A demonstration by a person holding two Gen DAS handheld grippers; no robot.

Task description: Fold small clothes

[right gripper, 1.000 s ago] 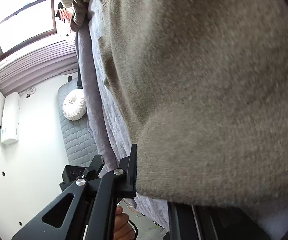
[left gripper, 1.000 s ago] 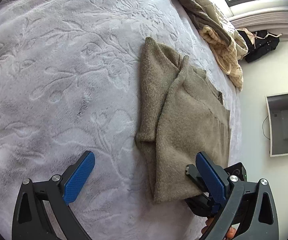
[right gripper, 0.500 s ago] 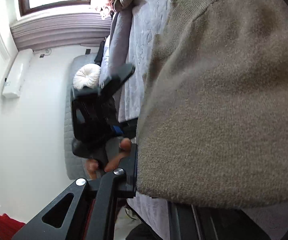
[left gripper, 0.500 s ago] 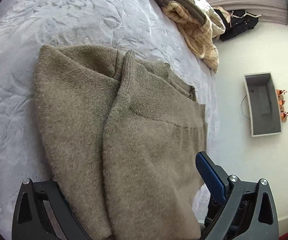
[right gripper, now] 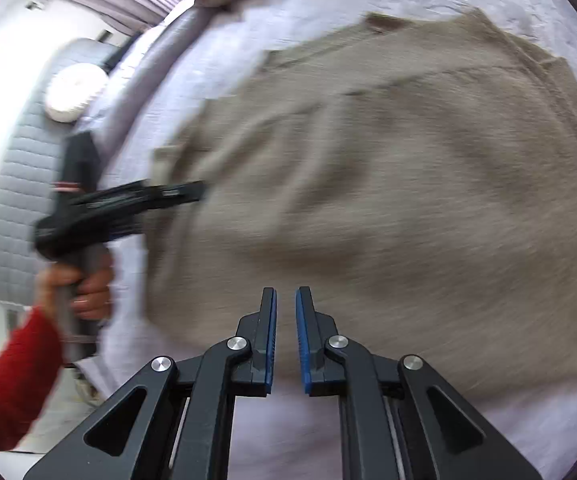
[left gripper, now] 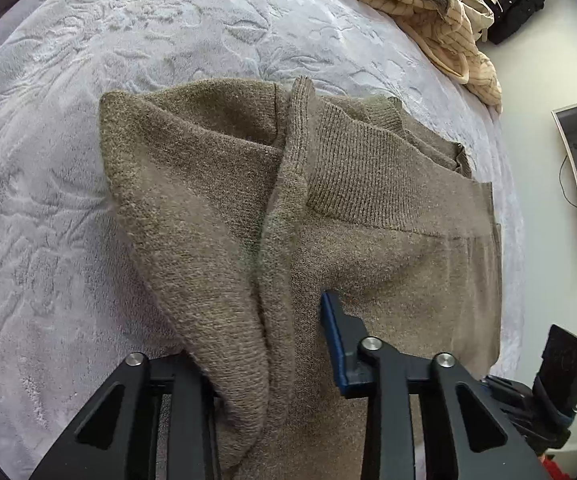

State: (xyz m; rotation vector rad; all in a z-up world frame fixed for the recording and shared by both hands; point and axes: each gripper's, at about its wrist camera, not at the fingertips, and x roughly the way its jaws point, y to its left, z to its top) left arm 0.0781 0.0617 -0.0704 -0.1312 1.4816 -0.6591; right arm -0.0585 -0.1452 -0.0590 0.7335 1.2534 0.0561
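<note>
Knitted and olive-brown, the sweater (left gripper: pixel 328 216) lies partly folded on my side of the bedspread (left gripper: pixel 88 80), towards its right edge, with a heap of other clothes (left gripper: pixel 440 20) at the far right corner. My left gripper (left gripper: pixel 272 344) is closing on a thick fold at the near hem: knit fills the gap, one blue pad shows against it, the other is buried under cloth, so I read it as pinching the fold. My right gripper (right gripper: pixel 285 336) hangs just above the near edge, its jaws nearly together with a thin gap and nothing between them.

I judge the step in hand to be carrying this near hem over to the far side. To do it well I would want every layer of the fold inside the left jaws before lifting, since bulky knit slips out easily. The right gripper should take the hem's other corner, so both corners travel level and the crease lands straight.
</note>
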